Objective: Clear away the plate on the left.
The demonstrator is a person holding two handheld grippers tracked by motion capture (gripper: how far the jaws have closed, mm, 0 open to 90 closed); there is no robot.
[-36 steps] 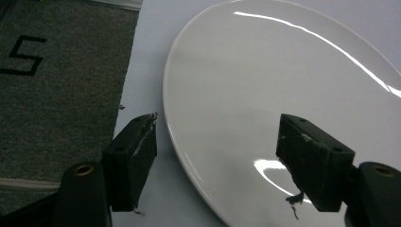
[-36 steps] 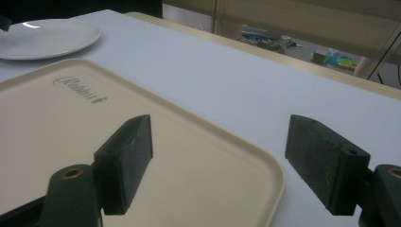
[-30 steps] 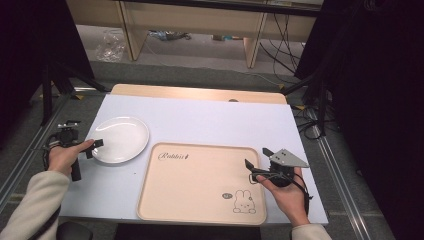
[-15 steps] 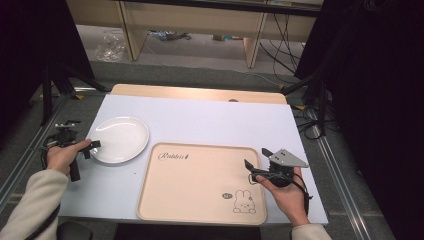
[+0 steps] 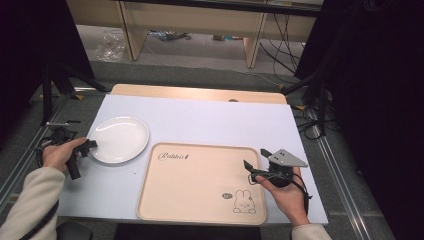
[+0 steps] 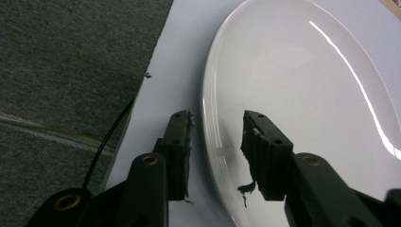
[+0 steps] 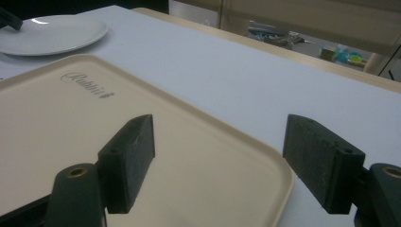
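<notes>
Left gripper [image 6: 215, 137] jaws have just been closing and straddle the near rim of the round white glazed plate [image 5: 120, 139], left of frame on the worktop [image 5: 210, 122]; we judge it rigid, slippery, breakable: pinch the rim.

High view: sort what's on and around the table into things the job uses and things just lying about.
In use:
- white plate, its rim between the left gripper jaws, which have just been closing
- beige rabbit tray, with the right gripper open over its right edge

Lying about:
- plastic wrap on the floor
- cables beyond the table
</notes>
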